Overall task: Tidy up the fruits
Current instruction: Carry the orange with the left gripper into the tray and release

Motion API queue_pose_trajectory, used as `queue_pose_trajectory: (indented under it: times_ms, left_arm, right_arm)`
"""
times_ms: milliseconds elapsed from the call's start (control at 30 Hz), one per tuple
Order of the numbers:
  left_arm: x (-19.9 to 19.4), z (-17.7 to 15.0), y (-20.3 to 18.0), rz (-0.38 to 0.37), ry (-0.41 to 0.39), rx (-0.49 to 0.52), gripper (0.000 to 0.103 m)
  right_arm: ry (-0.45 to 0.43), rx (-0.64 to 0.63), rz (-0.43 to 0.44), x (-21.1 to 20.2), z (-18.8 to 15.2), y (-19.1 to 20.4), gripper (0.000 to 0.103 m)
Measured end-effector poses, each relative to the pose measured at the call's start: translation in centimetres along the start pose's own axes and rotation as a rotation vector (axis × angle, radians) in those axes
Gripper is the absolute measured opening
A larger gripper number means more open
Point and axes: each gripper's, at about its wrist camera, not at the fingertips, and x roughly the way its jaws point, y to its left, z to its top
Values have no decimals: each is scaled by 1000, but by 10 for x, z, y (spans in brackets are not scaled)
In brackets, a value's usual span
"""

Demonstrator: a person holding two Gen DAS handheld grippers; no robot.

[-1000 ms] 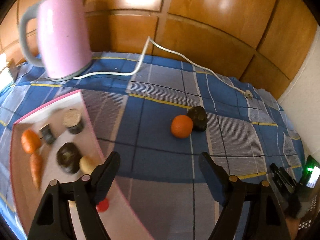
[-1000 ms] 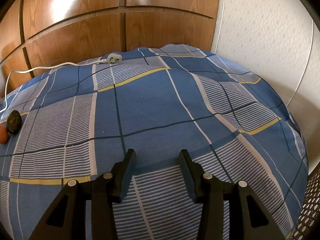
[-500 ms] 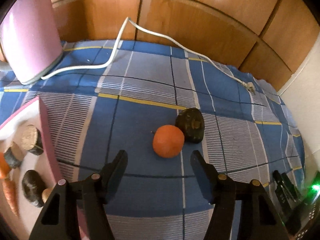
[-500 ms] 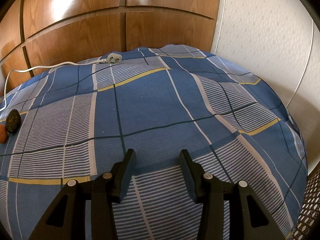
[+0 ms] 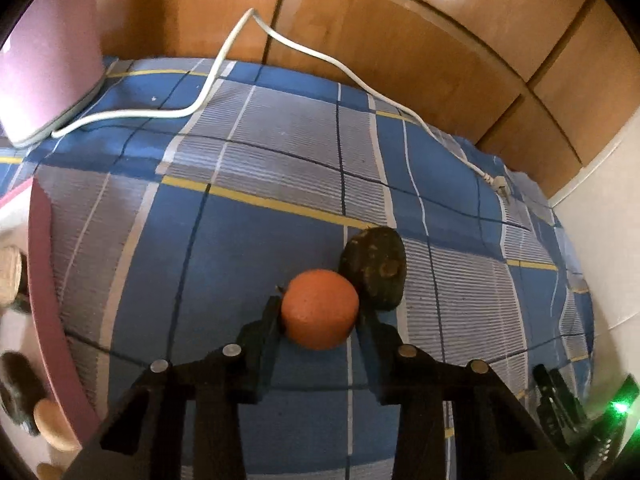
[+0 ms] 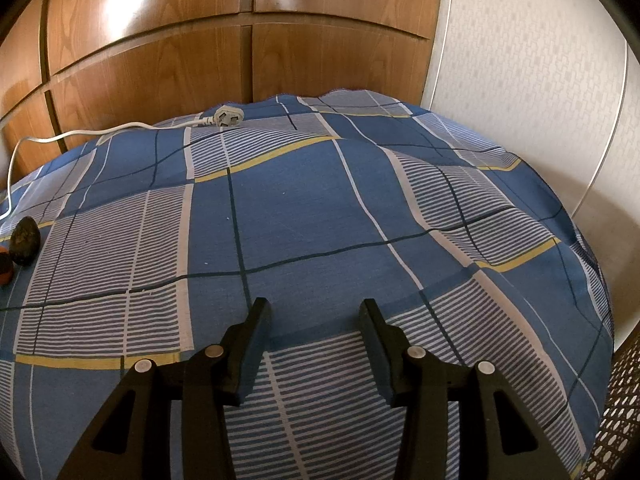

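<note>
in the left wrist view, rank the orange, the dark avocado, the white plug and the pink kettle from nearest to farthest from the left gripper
1. orange, between the closing fingers of the left gripper
2. dark avocado, just behind the orange, touching it
3. white plug, far right
4. pink kettle, far left corner; too close to the plug to rank firmly

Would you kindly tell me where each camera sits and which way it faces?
Left wrist: on the left gripper, looking down its jaws, closing around the round orange fruit.
Right wrist: on the right gripper, jaws open over the blue checked cloth.
Shared: the orange, dark lumpy avocado and white plug.
</note>
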Motion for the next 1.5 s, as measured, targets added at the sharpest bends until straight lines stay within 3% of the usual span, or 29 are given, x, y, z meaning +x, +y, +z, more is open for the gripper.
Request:
queue_pose_trajectory:
  times_ms: [400, 767, 1500]
  left_arm:
    - [-70, -40, 0, 14, -104, -2, 37]
    - [-130, -80, 31, 82, -198, -90, 37]
    - [-172, -115, 75, 135, -250, -183, 37]
  right_arm:
    - [-3, -7, -5, 0, -1, 0, 47]
    - [-3, -6, -5, 0, -1, 0, 47]
    - [-2, -7, -6, -1, -1, 1, 47]
